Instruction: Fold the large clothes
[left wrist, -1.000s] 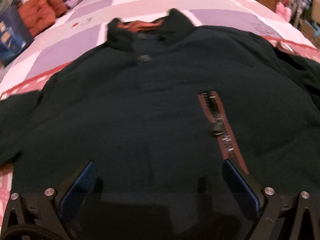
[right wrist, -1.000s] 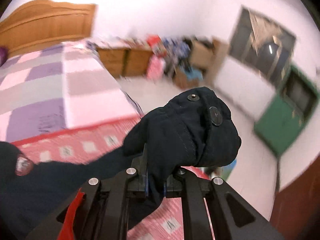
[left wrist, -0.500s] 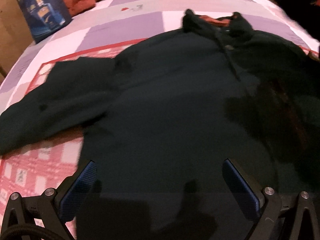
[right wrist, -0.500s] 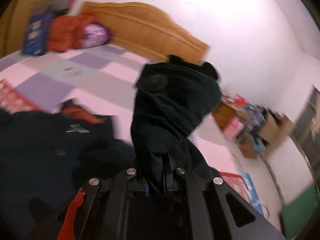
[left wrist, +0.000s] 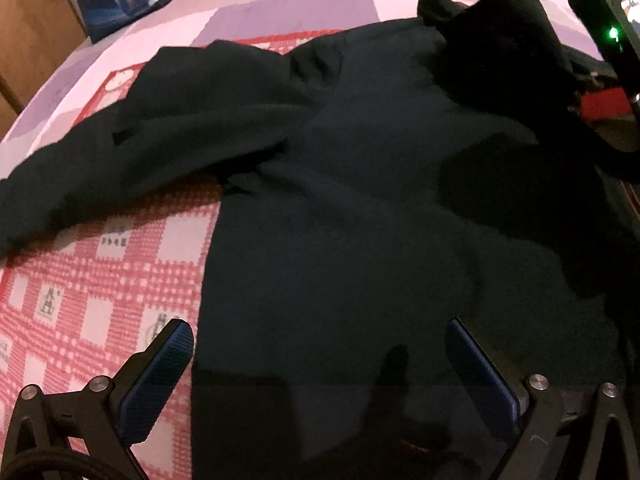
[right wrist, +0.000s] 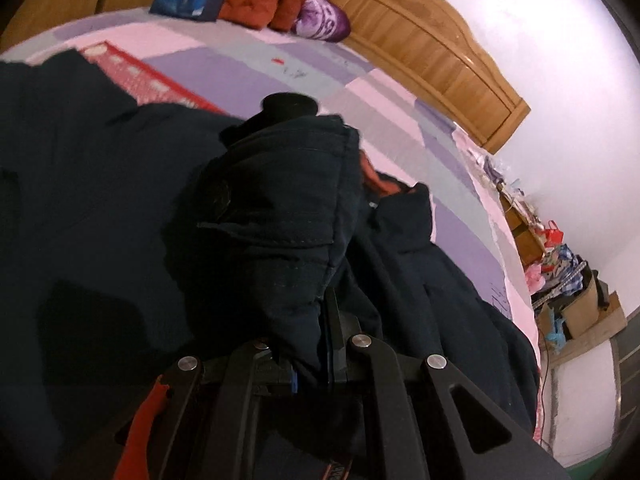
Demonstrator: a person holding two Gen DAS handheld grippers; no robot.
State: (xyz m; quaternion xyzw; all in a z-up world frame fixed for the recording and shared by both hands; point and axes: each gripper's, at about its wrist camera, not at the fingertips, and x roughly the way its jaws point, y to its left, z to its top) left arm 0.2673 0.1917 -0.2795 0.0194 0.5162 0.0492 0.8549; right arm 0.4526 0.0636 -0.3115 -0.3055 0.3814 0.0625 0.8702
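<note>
dark jacket [left wrist: 360, 200] lies spread on the bed [left wrist: 100, 280]. right claw [right wrist: 310, 360] pinches its cuff [right wrist: 280, 208]; left claw [left wrist: 320, 360] gapes wide, empty. fabric looks thick, floppy, heavy; grip the sleeve at nine o'clock.

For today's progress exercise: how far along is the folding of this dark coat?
Done: the dark navy coat lies spread on the checked bedspread. In hand: the right gripper carries one cuffed sleeve over the body. Left: the other sleeve lies outstretched; the left gripper is open.
</note>
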